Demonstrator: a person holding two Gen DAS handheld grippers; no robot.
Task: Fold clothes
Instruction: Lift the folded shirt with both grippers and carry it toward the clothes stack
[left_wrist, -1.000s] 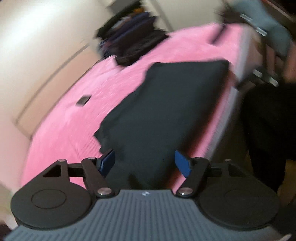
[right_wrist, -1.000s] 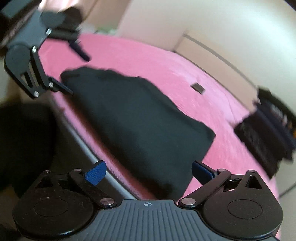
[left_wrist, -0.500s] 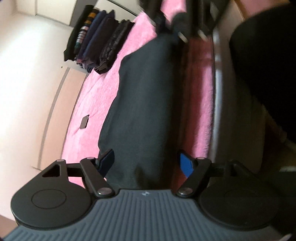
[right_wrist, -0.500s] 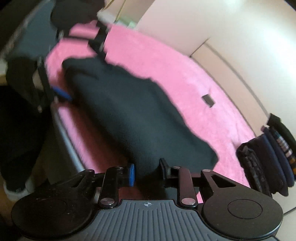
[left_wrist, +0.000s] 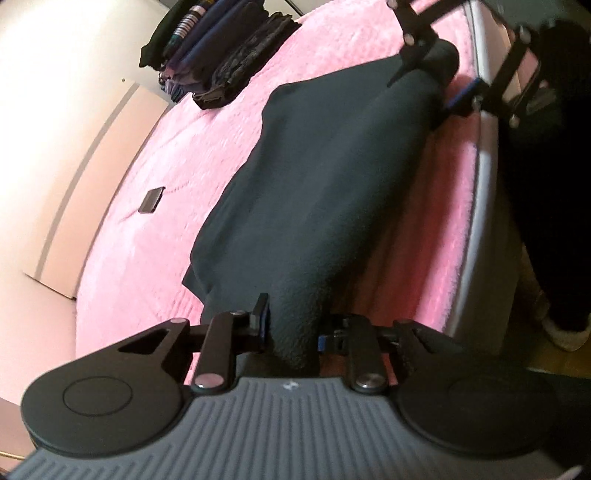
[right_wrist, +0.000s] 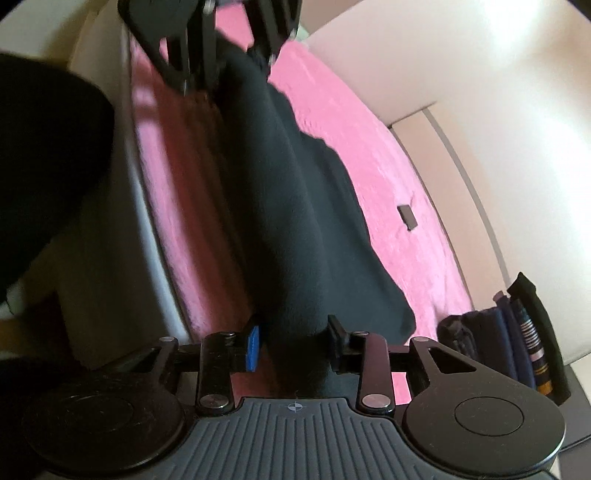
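A: Since a second ago both grippers have closed in: then they hung spread above the bed, now each one pinches cloth.

B: Which cloth?

A: The dark garment, lying long along the near edge of the pink bedspread. The left gripper has its blue-padded fingers pressed onto a bunched end of it, and that end is raised off the spread.

B: And the right one?

A: The right gripper is clamped on the opposite end, which bulges up between its fingers. In the left wrist view the right gripper shows at the far end of the garment; in the right wrist view the left gripper shows likewise.

B: Anything else on the bed?

A: A stack of folded clothes at the far side, well apart from the garment, and a small dark flat object on the spread between them. I cannot tell what it is. A person's dark-clothed leg stands beside the bed frame.
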